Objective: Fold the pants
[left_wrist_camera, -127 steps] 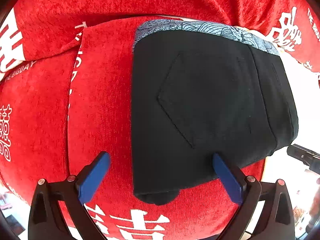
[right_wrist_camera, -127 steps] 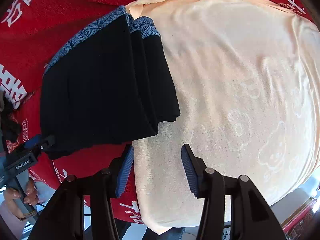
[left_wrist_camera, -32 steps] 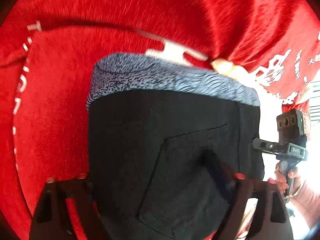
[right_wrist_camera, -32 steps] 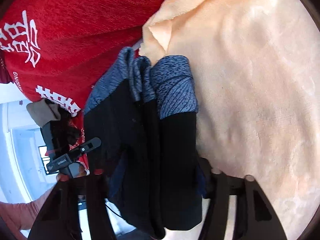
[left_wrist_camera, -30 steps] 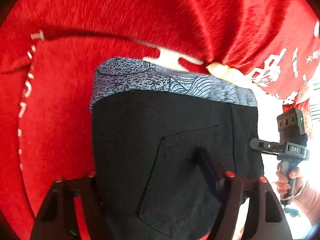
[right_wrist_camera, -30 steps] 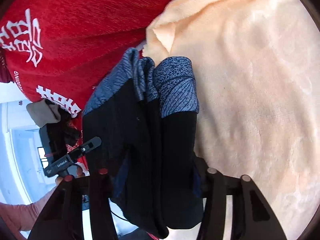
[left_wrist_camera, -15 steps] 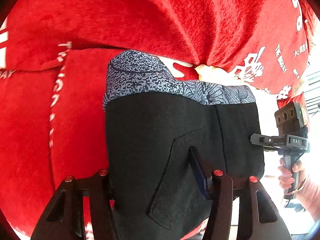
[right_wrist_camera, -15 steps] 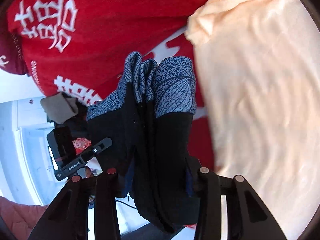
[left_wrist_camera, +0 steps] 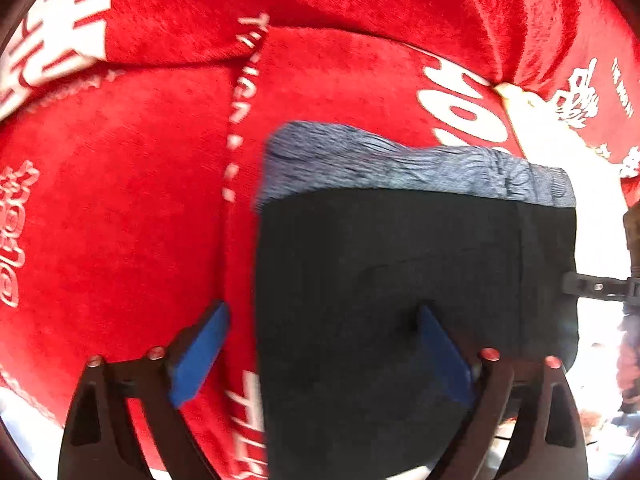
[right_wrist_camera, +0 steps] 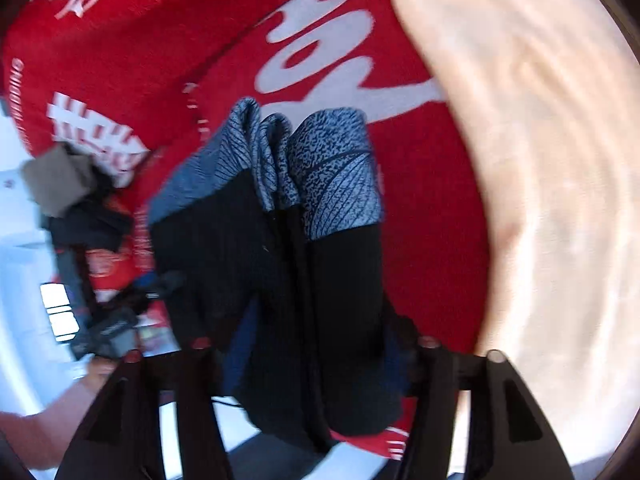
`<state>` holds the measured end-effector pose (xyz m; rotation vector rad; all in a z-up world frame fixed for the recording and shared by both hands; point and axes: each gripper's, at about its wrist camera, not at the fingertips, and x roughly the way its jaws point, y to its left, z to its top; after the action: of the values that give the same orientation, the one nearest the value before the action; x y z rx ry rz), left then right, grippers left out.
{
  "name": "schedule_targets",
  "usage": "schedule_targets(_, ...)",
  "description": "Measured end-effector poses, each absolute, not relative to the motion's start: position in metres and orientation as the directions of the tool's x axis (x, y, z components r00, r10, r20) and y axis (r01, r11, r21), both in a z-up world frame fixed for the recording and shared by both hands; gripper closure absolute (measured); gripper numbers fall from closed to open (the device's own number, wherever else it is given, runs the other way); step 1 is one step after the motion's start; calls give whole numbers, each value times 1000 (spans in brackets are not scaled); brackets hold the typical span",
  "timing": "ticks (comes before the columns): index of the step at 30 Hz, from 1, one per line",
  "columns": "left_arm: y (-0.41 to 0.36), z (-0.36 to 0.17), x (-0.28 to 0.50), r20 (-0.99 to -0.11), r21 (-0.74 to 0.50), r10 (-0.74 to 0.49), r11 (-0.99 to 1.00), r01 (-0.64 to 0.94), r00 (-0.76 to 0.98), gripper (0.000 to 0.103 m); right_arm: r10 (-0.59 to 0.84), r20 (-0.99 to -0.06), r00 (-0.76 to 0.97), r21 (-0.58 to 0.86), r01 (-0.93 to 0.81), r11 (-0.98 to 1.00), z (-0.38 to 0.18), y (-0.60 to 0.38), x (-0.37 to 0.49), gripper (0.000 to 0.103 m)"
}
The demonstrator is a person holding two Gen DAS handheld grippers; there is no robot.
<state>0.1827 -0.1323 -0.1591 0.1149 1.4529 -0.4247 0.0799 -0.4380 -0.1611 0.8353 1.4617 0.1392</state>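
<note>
The folded black pants [left_wrist_camera: 400, 260] with a blue-grey patterned waistband [left_wrist_camera: 400, 164] rest on the red cloth [left_wrist_camera: 120, 200]. My left gripper [left_wrist_camera: 320, 356] is open: its left pad sits on the red cloth beside the pants' edge and its right pad lies on top of the black fabric. In the right wrist view the pants [right_wrist_camera: 312, 272] form a thick bundle that fills the gap between the fingers of my right gripper [right_wrist_camera: 316, 344], which is shut on them. The waistband [right_wrist_camera: 336, 168] points away and the bundle's lower end droops below the fingers.
A peach towel [right_wrist_camera: 540, 200] covers the surface to the right of the red cloth [right_wrist_camera: 432, 200], which bears white lettering. The other gripper and a hand [right_wrist_camera: 92, 372] show at the left of the right wrist view. The surface's edge lies near the bottom of both views.
Both grippers carried the pants off the peach towel onto the red cloth. In the last half second my left gripper opened and let go; the right still has the bundle between its fingers.
</note>
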Motion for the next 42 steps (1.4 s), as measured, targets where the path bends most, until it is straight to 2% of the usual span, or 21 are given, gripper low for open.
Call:
schedule_targets(4,-124,-135,187,-981,-81,-136,934,347,135,7,406,-905,128,421,413,808,-133,-442,77,38)
schedule_targets(6,-118,-118,191,-971,-126,-186,934,336,153,7,364,-919,149,392,408,824,-118,-442,77,59)
schedule_targets(7,-119,-107,192,-960,-171,-233,927,334,155,7,364,-916,169,401,400,824,-110,-441,78,80)
schedule_targets(10,-135,-93,190,-935,-247,-324,888,389,145,7,374,-901,220,432,356,829,-93,-430,86,82)
schedule_targets(12,-155,-95,186,-927,-255,-348,859,444,140,7,389,-895,219,443,321,837,-94,-420,92,82)
schedule_targets(15,-177,-117,186,-939,-211,-312,856,471,146,7,380,-910,166,414,313,855,-113,-400,104,82)
schedule_targets(18,-181,-150,189,-964,-134,-220,888,440,151,7,338,-930,144,368,328,870,-129,-394,103,83)
schedule_targets(23,-167,-158,196,-974,-130,-194,905,405,119,7,352,-923,155,385,378,842,-132,-404,99,83)
schedule_targets(28,-158,-149,185,-988,-83,-127,916,393,85,7,319,-940,118,338,421,841,-122,-414,84,81)
schedule_targets(32,-151,-134,167,-993,-72,-103,921,382,62,7,308,-948,79,308,461,832,-112,-414,63,68)
schedule_targets(37,-150,-107,145,-992,-76,-110,912,404,61,7,290,-956,37,272,476,837,-93,-399,41,61)
schedule_targets(40,-150,-93,136,-992,-78,-112,900,429,56,7,277,-960,30,258,473,843,-80,-389,30,45)
schedule_targets(41,-150,-90,135,-992,-81,-114,897,434,51,1,275,-961,30,256,471,844,-75,-384,29,42)
schedule_targets(42,-149,-87,133,-993,-77,-109,895,440,47,0,272,-962,30,254,469,846,-70,-379,28,41)
